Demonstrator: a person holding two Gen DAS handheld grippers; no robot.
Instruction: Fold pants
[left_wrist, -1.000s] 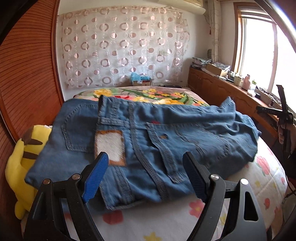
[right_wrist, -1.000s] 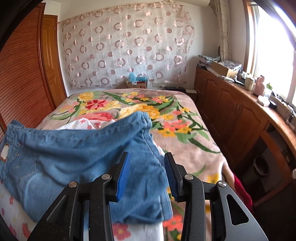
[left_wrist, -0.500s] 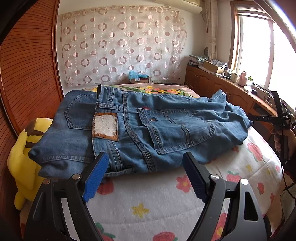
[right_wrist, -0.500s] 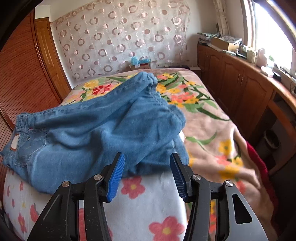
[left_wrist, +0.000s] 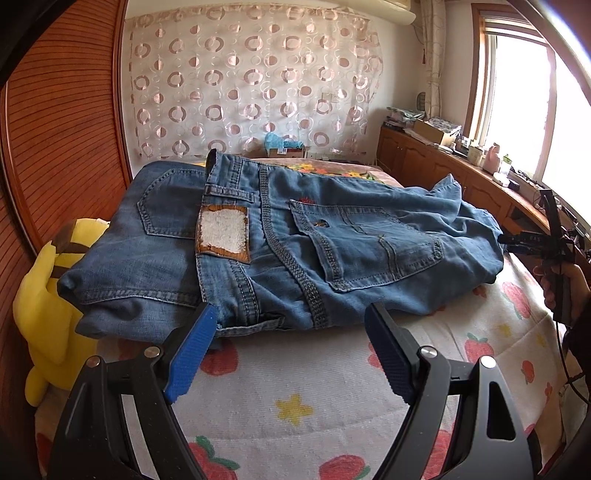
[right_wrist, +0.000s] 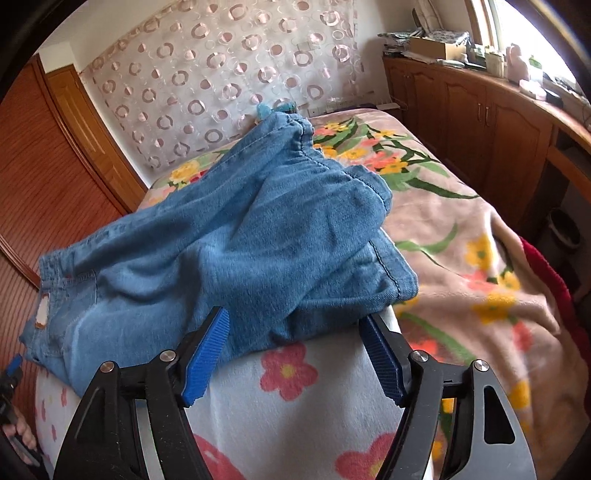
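Your left gripper and right gripper both stood wide apart, gripping nothing, just short of the jeans. The jeans lay folded in a rumpled bundle on the white flowered sheet, bare sheet before them. A yellow plush toy sat beside their left edge; the floral blanket spread beyond.

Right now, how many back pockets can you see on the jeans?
2. One back pocket lies left of the white patch; the other pocket lies right of the centre seam. Others may be hidden in the folds.
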